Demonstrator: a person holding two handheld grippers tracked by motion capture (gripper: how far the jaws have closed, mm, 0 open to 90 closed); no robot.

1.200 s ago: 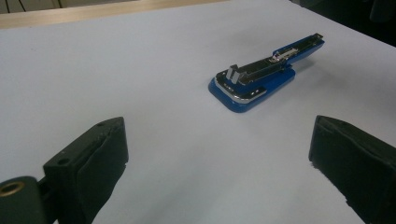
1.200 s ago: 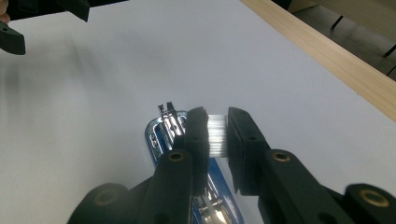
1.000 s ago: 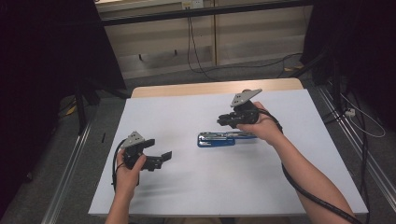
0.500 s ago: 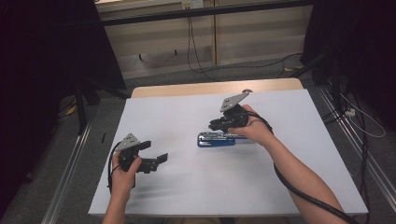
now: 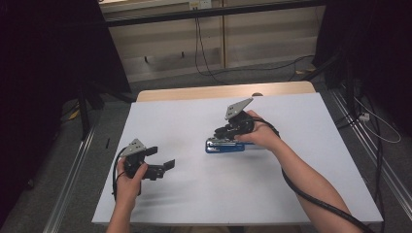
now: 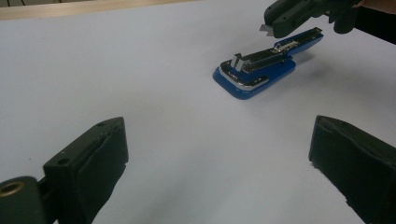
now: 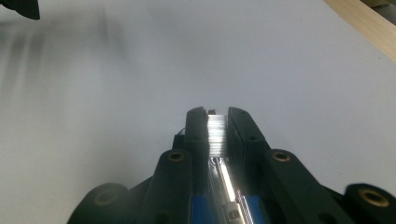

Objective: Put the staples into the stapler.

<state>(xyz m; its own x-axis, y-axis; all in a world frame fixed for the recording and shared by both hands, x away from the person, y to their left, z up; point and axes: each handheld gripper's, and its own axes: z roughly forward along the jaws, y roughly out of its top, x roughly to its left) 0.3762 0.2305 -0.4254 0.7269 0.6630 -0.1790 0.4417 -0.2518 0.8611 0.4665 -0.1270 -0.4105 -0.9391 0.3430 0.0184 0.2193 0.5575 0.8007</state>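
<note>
The right gripper (image 7: 216,122) pinches a strip of staples (image 7: 215,133) above the blue stapler (image 6: 256,69); misaligned, it could jam.

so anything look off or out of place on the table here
Yes, mildly: the blue stapler lies opened up, its metal staple channel exposed. The right gripper is shut on a strip of staples above that channel. Nothing looks spilled or damaged.
</note>
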